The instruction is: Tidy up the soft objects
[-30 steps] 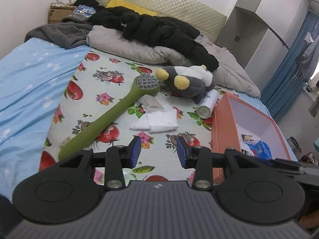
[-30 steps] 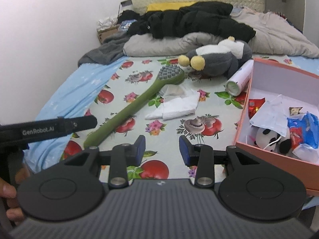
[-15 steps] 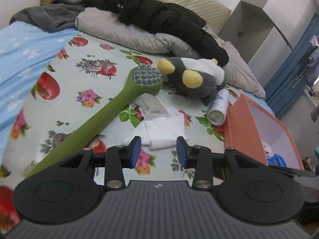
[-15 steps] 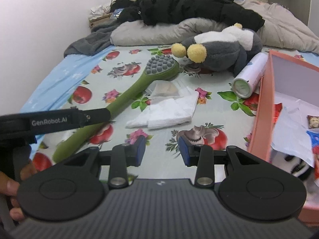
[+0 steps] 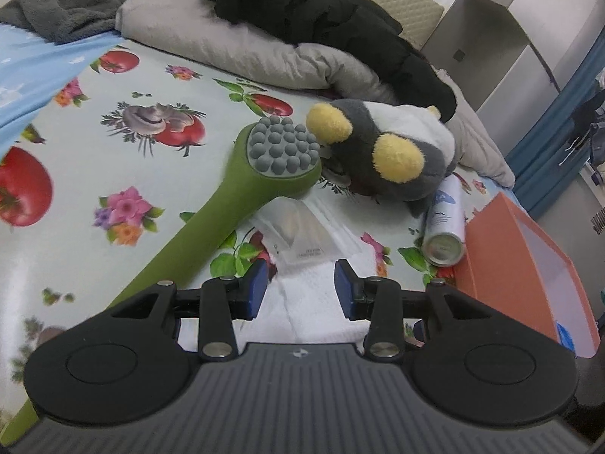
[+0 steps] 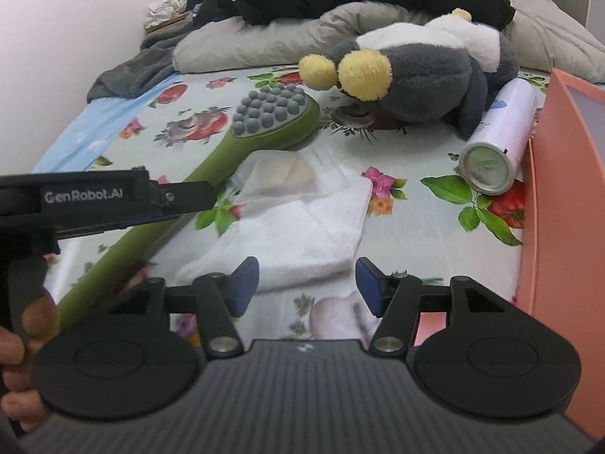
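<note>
A: Both grippers tilt down over the bed. The left gripper [image 5: 301, 286] hangs with its jaws parted and empty above the near edge of the white towel [image 5: 317, 302].

B: And the right gripper [image 6: 307, 283]? Its jaws are opening, nothing between them, just short of the towel's front fold.

A: A second ago both sat higher and farther back; now the towel fills the foreground.

B: Surroundings: the long green massage brush [image 5: 242, 193] runs diagonally, its head just beside the grey plush toy [image 5: 393, 155].

A: A clear packet [image 6: 280, 178] lies on the towel's far end. The spray can [image 6: 499, 155] rests against the orange box [image 6: 563, 204], on the right.

B: A hand [image 6: 22, 344] grips the left tool's handle.
</note>
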### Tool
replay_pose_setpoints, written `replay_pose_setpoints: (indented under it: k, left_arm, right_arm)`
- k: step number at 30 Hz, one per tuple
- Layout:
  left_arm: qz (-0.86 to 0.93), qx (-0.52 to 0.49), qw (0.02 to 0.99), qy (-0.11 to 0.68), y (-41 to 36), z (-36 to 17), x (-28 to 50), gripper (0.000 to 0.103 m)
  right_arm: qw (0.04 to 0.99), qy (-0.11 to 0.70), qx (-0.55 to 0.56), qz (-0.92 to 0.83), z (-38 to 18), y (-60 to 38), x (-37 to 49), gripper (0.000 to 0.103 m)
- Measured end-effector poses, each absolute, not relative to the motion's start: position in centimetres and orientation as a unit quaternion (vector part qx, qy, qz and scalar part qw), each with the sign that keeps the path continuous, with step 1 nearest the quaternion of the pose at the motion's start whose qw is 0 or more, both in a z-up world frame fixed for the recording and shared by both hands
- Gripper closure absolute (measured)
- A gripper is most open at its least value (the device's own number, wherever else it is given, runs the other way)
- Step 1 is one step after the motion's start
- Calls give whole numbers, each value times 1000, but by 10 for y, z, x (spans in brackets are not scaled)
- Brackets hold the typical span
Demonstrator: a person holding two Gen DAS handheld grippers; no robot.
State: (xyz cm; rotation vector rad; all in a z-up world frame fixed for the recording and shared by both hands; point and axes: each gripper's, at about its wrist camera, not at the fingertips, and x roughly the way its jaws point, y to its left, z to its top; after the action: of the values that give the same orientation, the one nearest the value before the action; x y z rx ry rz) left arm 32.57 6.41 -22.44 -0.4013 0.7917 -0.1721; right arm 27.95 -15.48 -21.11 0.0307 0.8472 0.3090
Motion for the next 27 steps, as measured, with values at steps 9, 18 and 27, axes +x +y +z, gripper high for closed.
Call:
replay_pose_setpoints:
  k: [9, 18, 27]
  left_arm:
    - [-83, -185, 893, 402, 55, -257, 361, 59]
    - [-83, -185, 896, 396, 47, -263, 369, 90]
    - [-64, -183, 907, 374, 52, -239, 345, 99]
  right_arm:
    - [889, 428, 18, 161, -238, -150, 307, 45]
    - [898, 411, -26, 155, -239, -146, 306, 82]
    - [902, 400, -49, 154, -225, -147, 285, 92]
